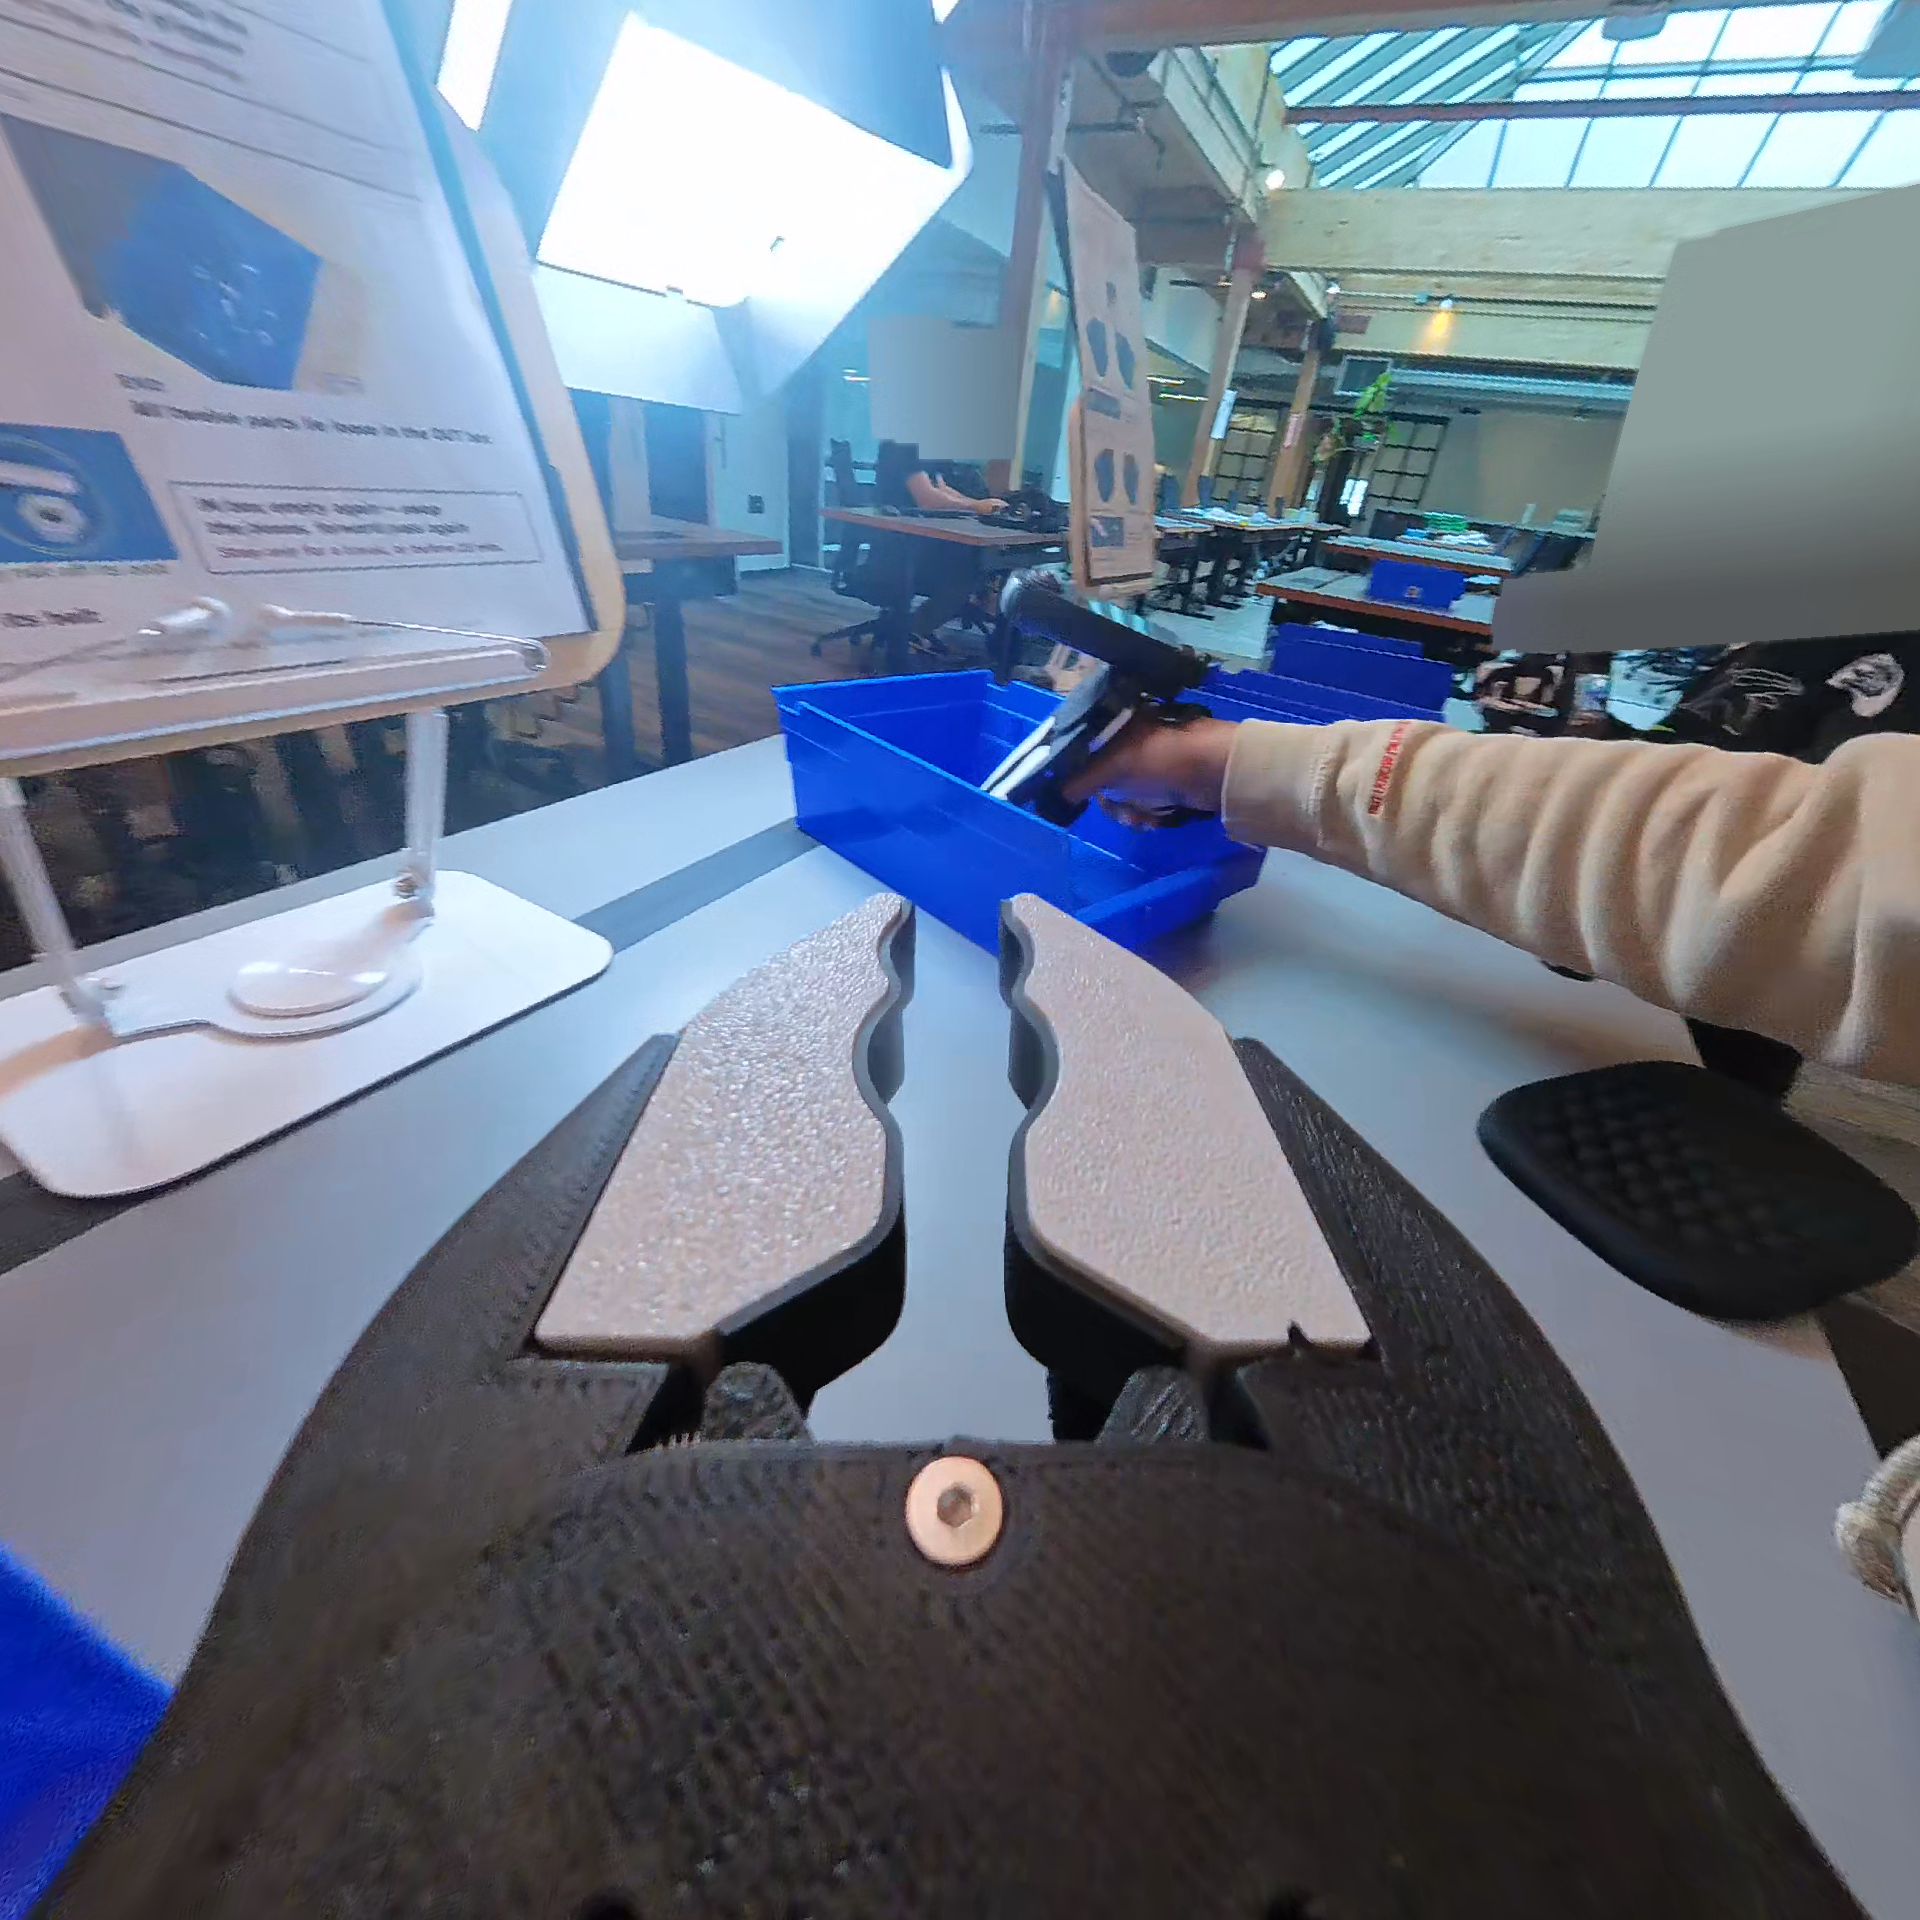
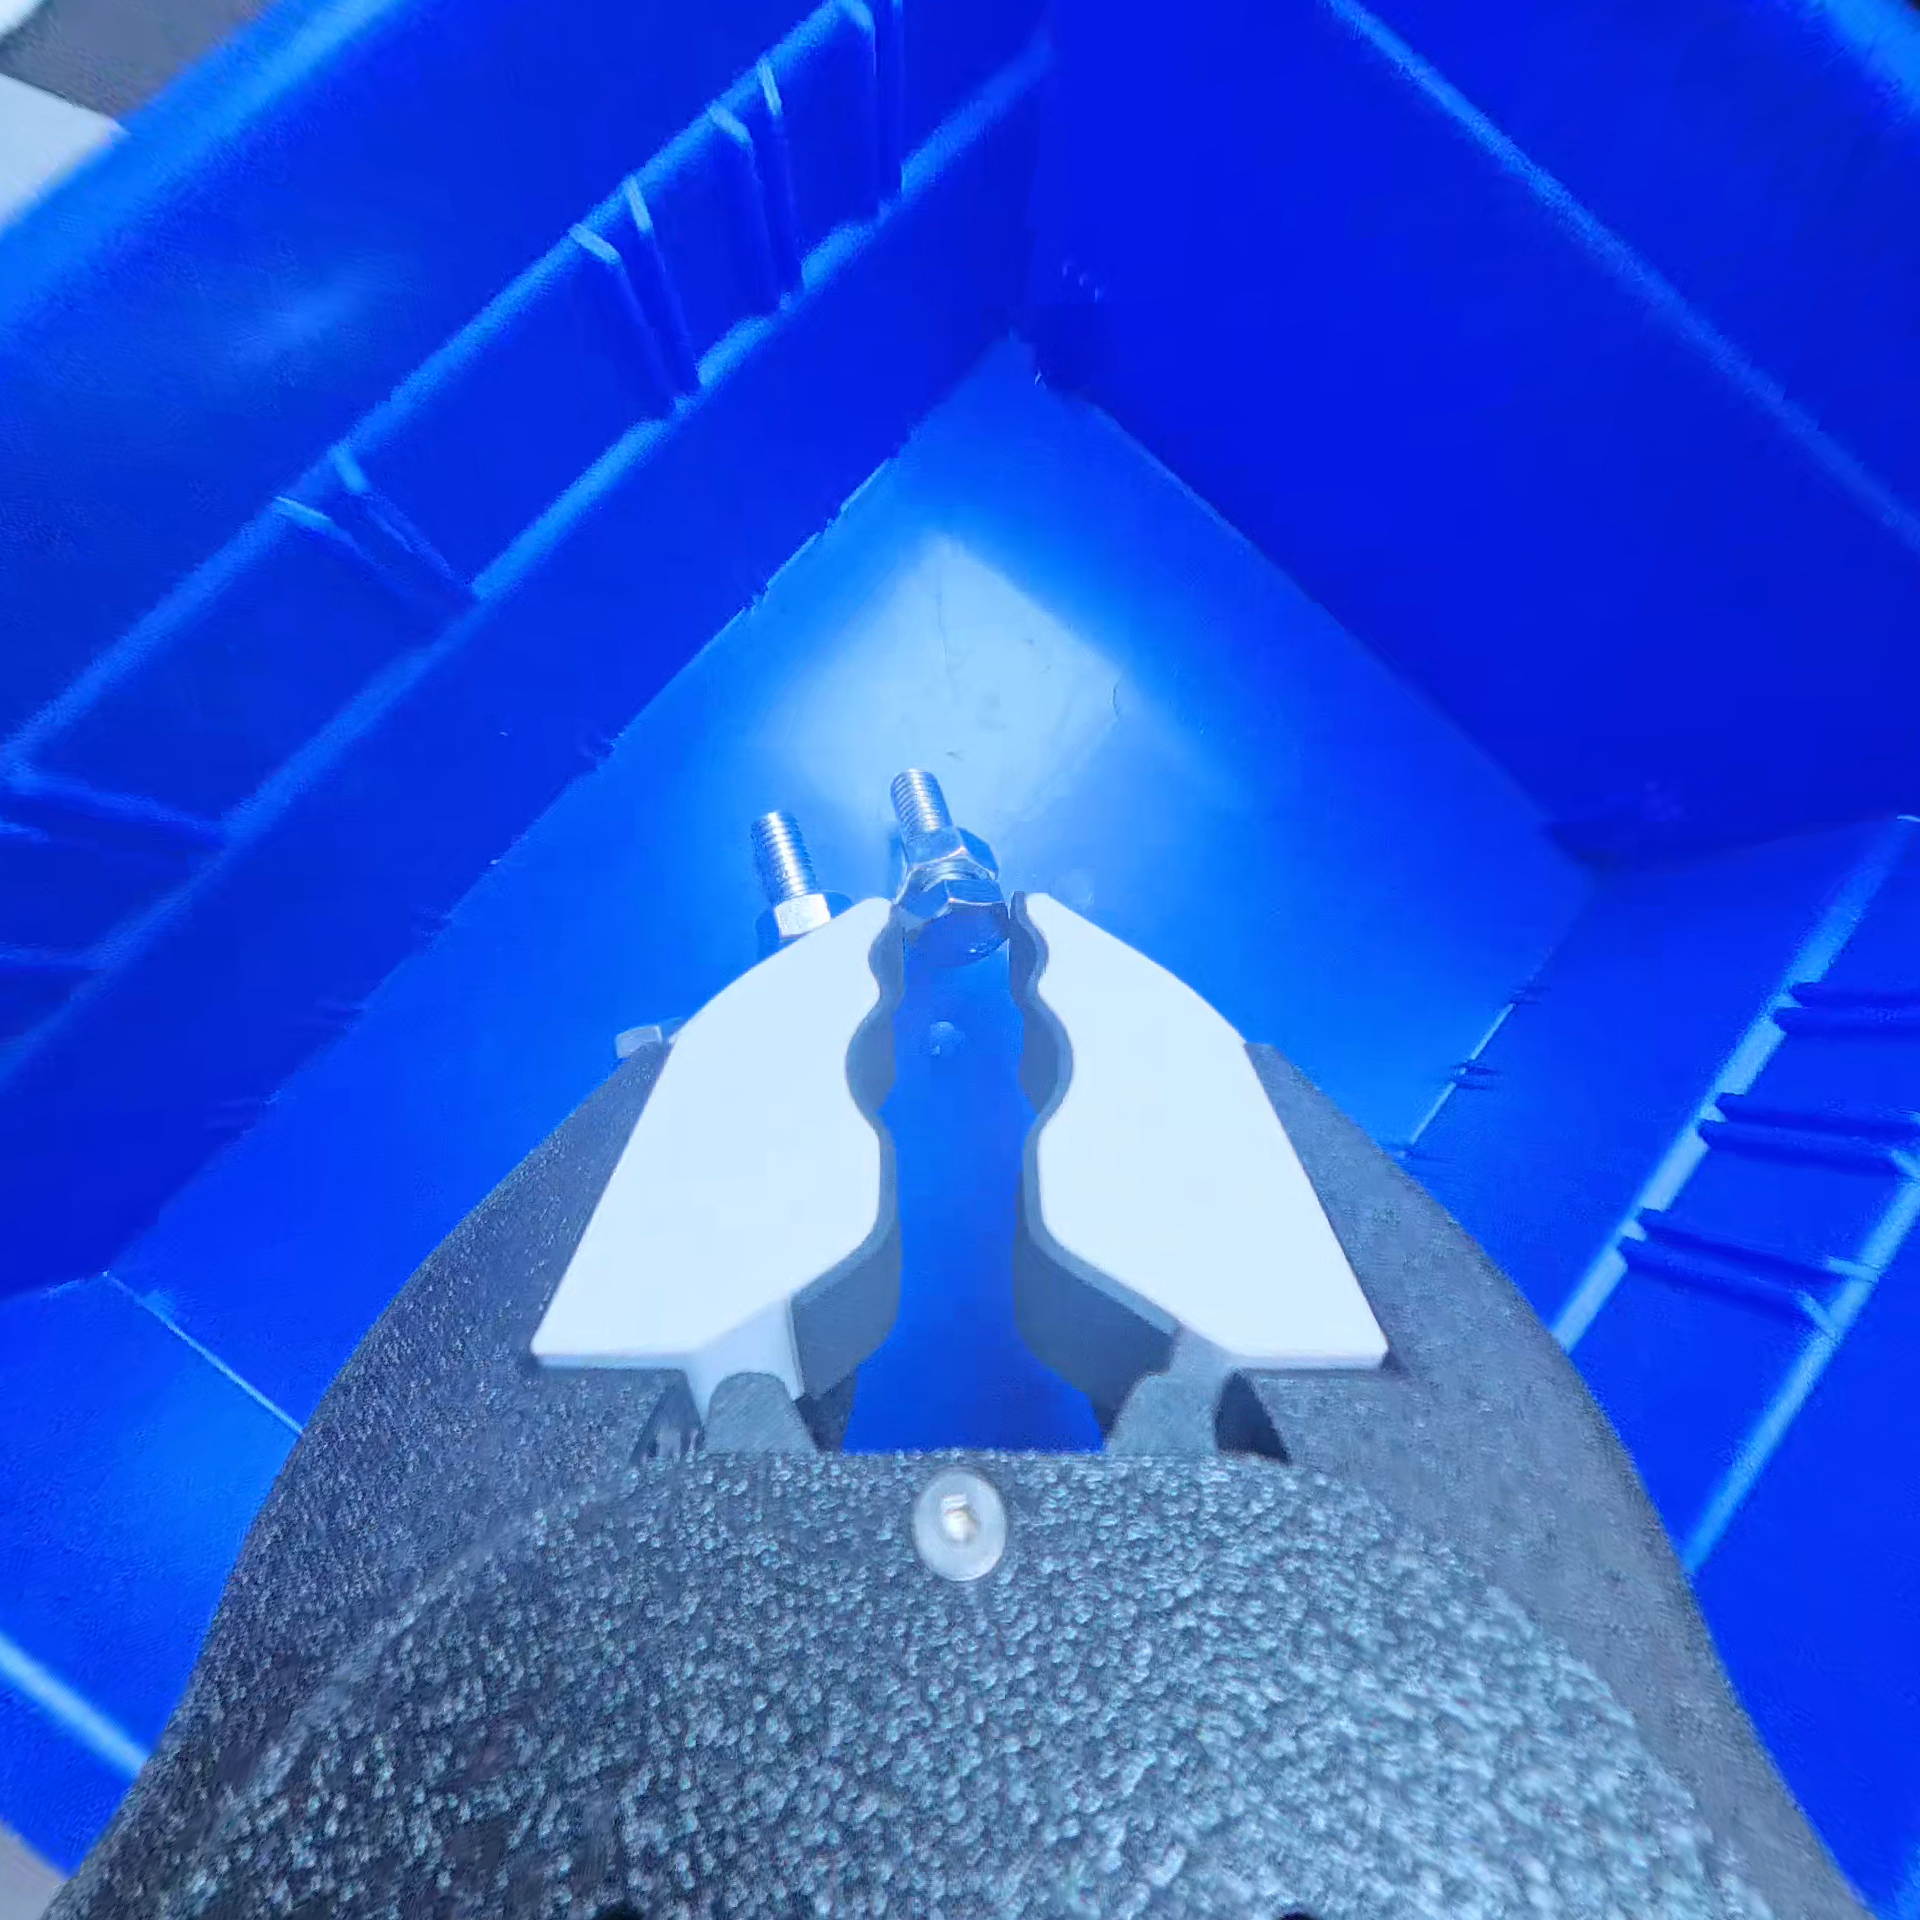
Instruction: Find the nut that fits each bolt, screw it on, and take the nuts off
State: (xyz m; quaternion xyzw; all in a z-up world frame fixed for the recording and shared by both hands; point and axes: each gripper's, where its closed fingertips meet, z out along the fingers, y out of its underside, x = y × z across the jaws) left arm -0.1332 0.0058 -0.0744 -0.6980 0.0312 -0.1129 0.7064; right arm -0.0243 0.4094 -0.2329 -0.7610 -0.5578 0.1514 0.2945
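My right claw [image 2: 954, 914] deep in blue bin [image 2: 1455, 520], tips pinching bolt [image 2: 940, 883] by head, nut on shank; bin corner wall close ahead. Second bolt [image 2: 790, 883] beside, partly hidden behind finger. Left claw [image 1: 956, 914] slightly apart, empty, above bare surface [image 1: 1351, 997]. Sheet [image 1: 260, 364] on stand: print blurred.
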